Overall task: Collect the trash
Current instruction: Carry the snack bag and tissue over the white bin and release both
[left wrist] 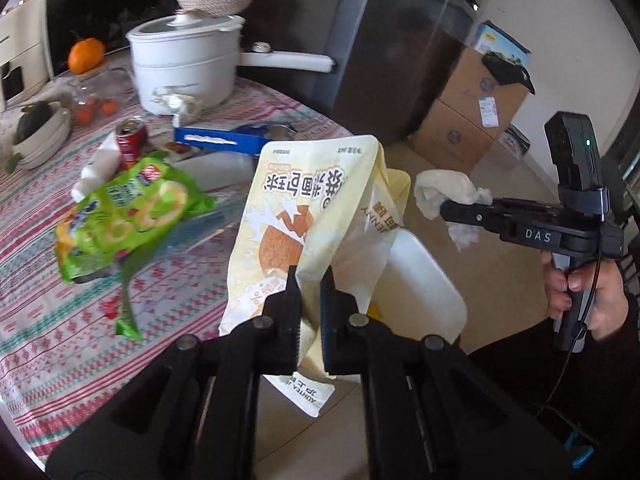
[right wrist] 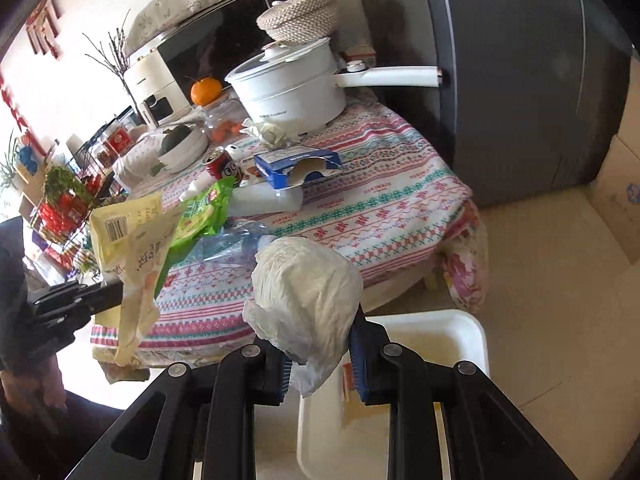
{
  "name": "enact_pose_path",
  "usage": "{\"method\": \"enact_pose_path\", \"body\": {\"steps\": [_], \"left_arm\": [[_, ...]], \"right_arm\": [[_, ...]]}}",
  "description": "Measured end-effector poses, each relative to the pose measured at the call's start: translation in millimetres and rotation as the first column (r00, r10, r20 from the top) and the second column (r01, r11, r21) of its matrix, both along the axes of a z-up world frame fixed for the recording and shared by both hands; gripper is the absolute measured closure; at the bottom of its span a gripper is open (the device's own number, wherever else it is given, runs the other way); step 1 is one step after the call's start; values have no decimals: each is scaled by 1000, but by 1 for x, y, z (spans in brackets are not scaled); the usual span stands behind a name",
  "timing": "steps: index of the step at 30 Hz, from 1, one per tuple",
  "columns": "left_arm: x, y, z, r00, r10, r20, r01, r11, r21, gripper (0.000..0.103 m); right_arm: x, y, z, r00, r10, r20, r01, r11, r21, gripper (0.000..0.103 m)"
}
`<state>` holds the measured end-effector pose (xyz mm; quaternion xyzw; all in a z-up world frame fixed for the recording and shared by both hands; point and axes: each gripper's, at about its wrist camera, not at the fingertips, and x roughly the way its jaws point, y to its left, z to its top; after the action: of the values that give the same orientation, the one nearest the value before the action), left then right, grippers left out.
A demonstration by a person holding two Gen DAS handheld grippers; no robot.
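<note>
left wrist: yellow wrapper (left wrist: 304, 216) pinched between left tongs (left wrist: 310, 280) above white bin (left wrist: 424, 292)

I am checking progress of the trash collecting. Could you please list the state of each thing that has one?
left gripper: shut on the yellow snack bag, lifted off the table
right gripper: shut on the crumpled white tissue, above the white bin
green snack bag: torn open, lying on the tablecloth
soda can: upright
white pot: lid on
blue box: torn open
</note>
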<state>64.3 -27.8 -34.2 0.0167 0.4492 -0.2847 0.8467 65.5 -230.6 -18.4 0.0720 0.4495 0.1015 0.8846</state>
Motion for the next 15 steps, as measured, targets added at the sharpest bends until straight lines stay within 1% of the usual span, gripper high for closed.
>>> {"method": "enact_pose_path", "body": {"steps": [3,7,9,11,15], "left_arm": [[-5,-39,-13,996,-80,-38,81,996,21,94],[-13,-83,-38,980,-170,-102,177,983,57,94],[-14,-98,-51,973,-191,-132,203,976,79,94],[-15,-109,-62,969,-201,-144,217,970,107,94],[-12,-124,-73,966,-203,-160,224,966,126,94]], "right_arm": [[-10,-24,-7,999,-36,-22,36,999,-16,78],[-19,-51,-24,993,-89,-81,87,996,-29,77],[-23,-63,-30,989,-108,-100,106,994,-31,77],[-28,-74,-33,986,-124,-108,121,992,-32,77],[-35,-88,-36,982,-148,-115,145,989,-33,77]]}}
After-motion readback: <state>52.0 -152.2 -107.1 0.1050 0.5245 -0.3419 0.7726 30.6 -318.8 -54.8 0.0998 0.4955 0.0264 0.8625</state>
